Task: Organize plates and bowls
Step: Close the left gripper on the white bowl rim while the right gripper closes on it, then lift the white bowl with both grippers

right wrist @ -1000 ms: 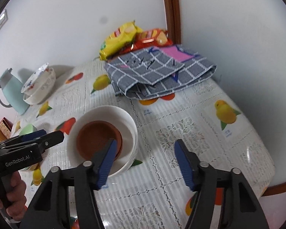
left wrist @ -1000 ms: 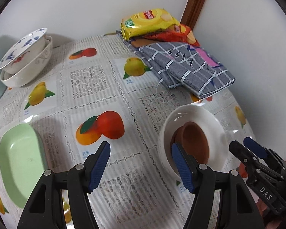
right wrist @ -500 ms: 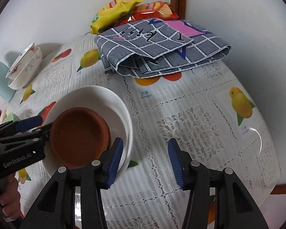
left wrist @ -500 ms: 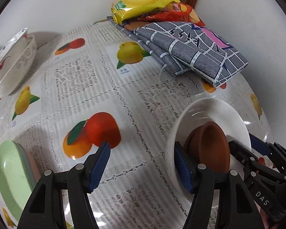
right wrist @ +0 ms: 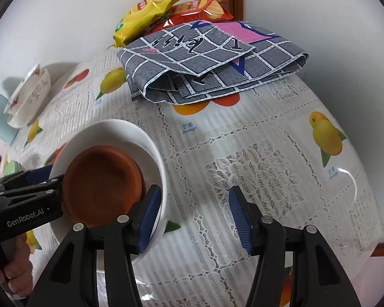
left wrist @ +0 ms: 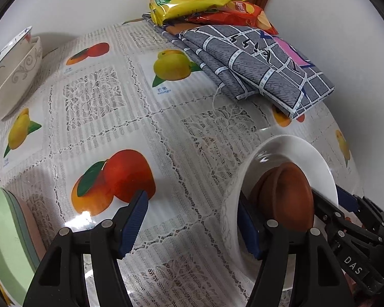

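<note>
Main risk: the small brown glazed saucer (right wrist: pixel 102 184) sits loose and tilted inside the deep white ceramic bowl (right wrist: pixel 140 138), so if either tool lifts or tips the bowl, the saucer can slide out or chip the rim. Both tools crowd the same bowl from opposite sides, so they could knock each other or shove the bowl across the glossy fruit-print plastic tablecloth (right wrist: pixel 268 153). Glazed ceramic between hard pads likely slips if pinched only at the lip.

The right gripper (right wrist: pixel 192 217) comes in low and level with its fingers spread wide. Its left pad (right wrist: pixel 148 217) is at the bowl's near rim; whether it goes over the lip or only touches outside, can't tell. Its other pad hangs over bare cloth. Not clamped on anything.

The left gripper (left wrist: pixel 192 225) is also low, fingers wide apart, holding nothing. Its right pad (left wrist: pixel 245 227) lies against the bowl's left wall, while the other pad (left wrist: pixel 134 220) is over the printed orange. In the right wrist view the left tool's tip is at the saucer's left edge; contact unclear.

Bowl with saucer stands near the table's front right. Two nested white patterned bowls (left wrist: pixel 10 76) sit far left, well apart, and a pale green oval dish (left wrist: pixel 5 243) is at the left edge. A folded grey checked cloth (left wrist: pixel 256 64) with yellow and red snack bags (left wrist: pixel 192 0) on it lies at the back.
</note>
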`<action>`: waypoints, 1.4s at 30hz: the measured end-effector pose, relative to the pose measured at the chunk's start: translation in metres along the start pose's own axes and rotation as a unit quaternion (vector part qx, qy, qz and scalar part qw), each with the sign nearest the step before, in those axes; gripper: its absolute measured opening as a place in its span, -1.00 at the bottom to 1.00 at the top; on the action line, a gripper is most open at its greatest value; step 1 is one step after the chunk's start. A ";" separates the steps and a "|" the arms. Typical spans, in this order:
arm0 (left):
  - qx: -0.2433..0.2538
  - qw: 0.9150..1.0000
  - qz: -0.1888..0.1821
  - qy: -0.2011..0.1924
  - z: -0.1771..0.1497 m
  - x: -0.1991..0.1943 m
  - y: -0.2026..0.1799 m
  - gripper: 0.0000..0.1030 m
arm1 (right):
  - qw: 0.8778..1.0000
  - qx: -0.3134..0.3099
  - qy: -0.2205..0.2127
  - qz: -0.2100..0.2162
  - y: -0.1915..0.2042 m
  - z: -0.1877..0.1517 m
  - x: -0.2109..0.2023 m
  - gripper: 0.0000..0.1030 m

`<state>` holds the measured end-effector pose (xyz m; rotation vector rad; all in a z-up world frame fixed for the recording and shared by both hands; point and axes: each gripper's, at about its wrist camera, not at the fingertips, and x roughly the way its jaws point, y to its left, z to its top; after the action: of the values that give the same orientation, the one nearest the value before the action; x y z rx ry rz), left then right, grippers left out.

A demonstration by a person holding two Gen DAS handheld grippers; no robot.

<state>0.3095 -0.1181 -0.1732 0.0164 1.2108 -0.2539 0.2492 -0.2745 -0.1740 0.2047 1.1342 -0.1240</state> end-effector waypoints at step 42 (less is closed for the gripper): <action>0.038 0.999 -0.026 -0.025 -0.002 0.000 -0.021 -0.83 | 0.999 0.009 -0.016 0.038 0.013 0.003 0.006 -0.79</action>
<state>0.3038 -0.1382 -0.1710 0.0449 1.1519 -0.3438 0.2565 -0.2624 -0.1767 0.2600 1.0928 -0.0691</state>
